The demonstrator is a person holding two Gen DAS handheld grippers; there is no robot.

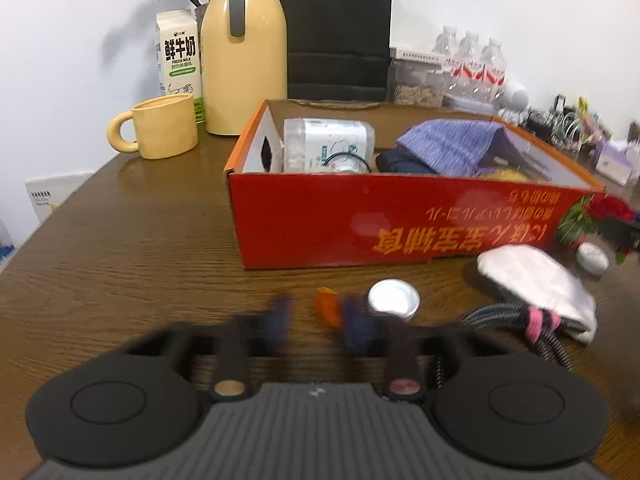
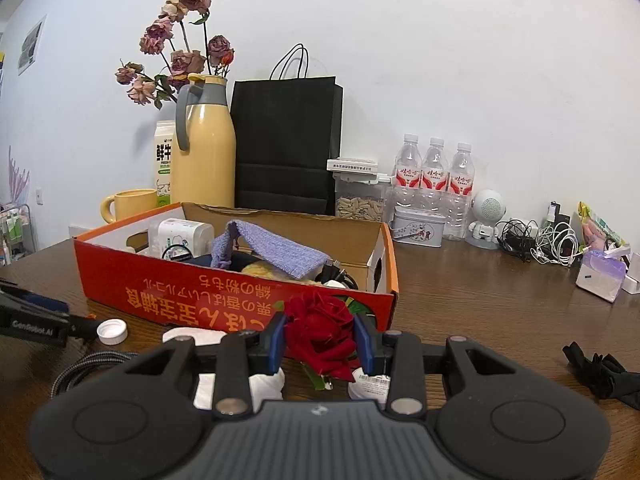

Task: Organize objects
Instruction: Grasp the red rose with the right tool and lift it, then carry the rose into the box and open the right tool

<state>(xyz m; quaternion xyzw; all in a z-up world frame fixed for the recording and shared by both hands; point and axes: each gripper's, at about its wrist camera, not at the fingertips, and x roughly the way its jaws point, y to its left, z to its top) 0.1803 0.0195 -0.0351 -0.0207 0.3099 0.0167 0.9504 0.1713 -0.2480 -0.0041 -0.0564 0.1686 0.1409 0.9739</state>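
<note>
A red cardboard box (image 1: 400, 220) stands on the brown table; it also shows in the right wrist view (image 2: 168, 284). It holds a purple cloth (image 2: 276, 254), a white plastic container (image 2: 180, 238) and other items. My right gripper (image 2: 320, 342) is shut on a red rose (image 2: 320, 336) just in front of the box. My left gripper (image 1: 318, 314) is blurred, open and low over the table, with a small orange piece (image 1: 326, 304) between its fingers and a white cap (image 1: 394, 300) just right of it.
A white pouch (image 1: 536, 284) and a braided cable (image 1: 516, 320) lie right of the cap. A yellow mug (image 1: 160, 132), a yellow flask (image 1: 244, 60), a milk carton, a black bag (image 2: 286, 144) and water bottles (image 2: 434, 184) stand behind the box. Black cloth (image 2: 604, 372) lies at the right.
</note>
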